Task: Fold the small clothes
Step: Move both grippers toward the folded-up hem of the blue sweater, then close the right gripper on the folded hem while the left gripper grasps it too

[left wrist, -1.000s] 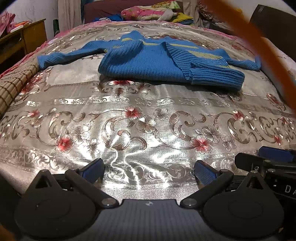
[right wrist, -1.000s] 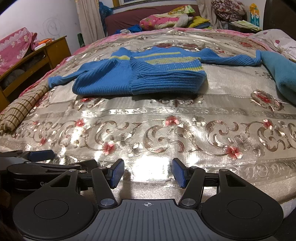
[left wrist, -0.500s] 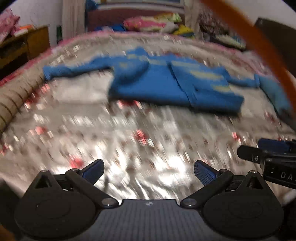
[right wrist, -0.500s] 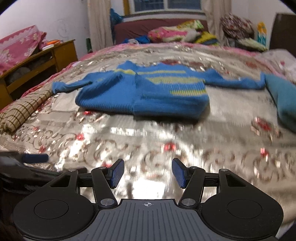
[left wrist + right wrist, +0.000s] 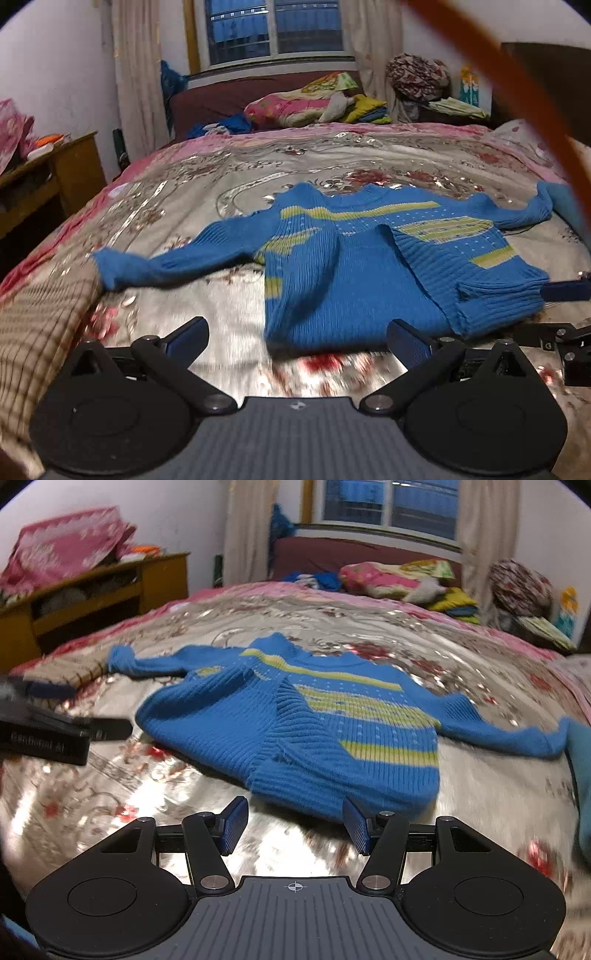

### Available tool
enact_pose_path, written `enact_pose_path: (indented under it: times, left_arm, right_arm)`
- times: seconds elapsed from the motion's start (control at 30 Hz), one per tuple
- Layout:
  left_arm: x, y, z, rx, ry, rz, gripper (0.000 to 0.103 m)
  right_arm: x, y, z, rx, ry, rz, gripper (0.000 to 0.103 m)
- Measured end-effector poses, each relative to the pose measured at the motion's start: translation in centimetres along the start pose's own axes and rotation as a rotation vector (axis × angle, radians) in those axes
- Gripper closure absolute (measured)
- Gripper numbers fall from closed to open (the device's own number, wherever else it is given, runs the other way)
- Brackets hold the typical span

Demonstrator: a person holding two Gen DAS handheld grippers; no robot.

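My left gripper (image 5: 297, 338) — black linkage arms, silver pivot screws, blue ribbed pads (image 5: 408, 341), grey ridged base. My right gripper (image 5: 293, 825) — same build, crosshair mark on base. White lettering on left gripper's side, seen from right wrist view.

right hand-held gripper (image 5: 293, 825) parted, empty | blue sweater (image 5: 295, 720) just ahead (sleeves spread) | bedspread (image 5: 147, 794)

We found the bed (image 5: 229, 192) spread with a shiny silver floral cover; on it lay a blue knit sweater (image 5: 362, 266) with yellow-green stripes, sleeves out to both sides, a checked cloth (image 5: 40, 325) at one edge, and bright folded bedding (image 5: 391, 578) at the far end.
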State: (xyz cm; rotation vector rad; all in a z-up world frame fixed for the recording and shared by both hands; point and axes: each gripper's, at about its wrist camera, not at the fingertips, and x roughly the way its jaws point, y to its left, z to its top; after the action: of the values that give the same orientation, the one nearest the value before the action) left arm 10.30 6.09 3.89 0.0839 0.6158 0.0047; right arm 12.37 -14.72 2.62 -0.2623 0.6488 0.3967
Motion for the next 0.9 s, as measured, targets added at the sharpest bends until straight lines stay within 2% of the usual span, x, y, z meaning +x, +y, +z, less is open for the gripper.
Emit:
enact_pose_path:
  times: [0.27,0.3,0.37,0.43,0.47,0.53,0.57,0.63,0.67,0.7,0.9]
  left_arm:
    - [3.6,0.8,1.5,0.051,0.003,-0.034,0.002]
    - [4.1,1.0,1.8,0.051,0.005,-0.04,0.006]
    - [5.1,1.2,2.4,0.045,0.014,-0.056,0.014]
    - [6.0,1.4,2.8,0.034,0.033,-0.085,0.028]
    - [6.4,1.4,3.0,0.027,0.048,-0.101,0.032]
    - [7.2,1.4,3.1,0.017,0.078,-0.123,0.051]
    - [7.5,1.4,3.2,0.013,0.093,-0.128,0.055]
    - [8.1,1.5,3.1,0.0,0.12,-0.135,0.075]
    - [8.4,1.6,3.1,-0.012,0.132,-0.142,0.08]
    - [8.5,1.8,3.1,-0.03,0.143,-0.153,0.084]
    - [6.8,2.8,2.9,-0.079,0.123,-0.237,0.087]
  right_arm:
    - [3.2,0.0,1.2,-0.19,0.022,0.042,0.054]
    - [3.6,-0.2,1.4,-0.195,0.03,0.044,0.056]
    - [4.4,-0.6,1.7,-0.189,0.054,0.053,0.068]
    - [4.9,-1.1,2.0,-0.169,0.078,0.068,0.079]
    - [5.0,-1.2,2.1,-0.163,0.086,0.075,0.083]
    - [5.0,-1.5,2.2,-0.156,0.093,0.084,0.089]
    - [4.8,-1.7,2.3,-0.147,0.094,0.09,0.094]
    - [4.5,-2.1,2.6,-0.123,0.094,0.102,0.098]
    - [4.2,-2.3,2.7,-0.111,0.091,0.109,0.098]
    - [3.8,-2.5,2.7,-0.1,0.086,0.116,0.099]
    - [1.3,-3.1,2.9,-0.041,0.067,0.171,0.099]
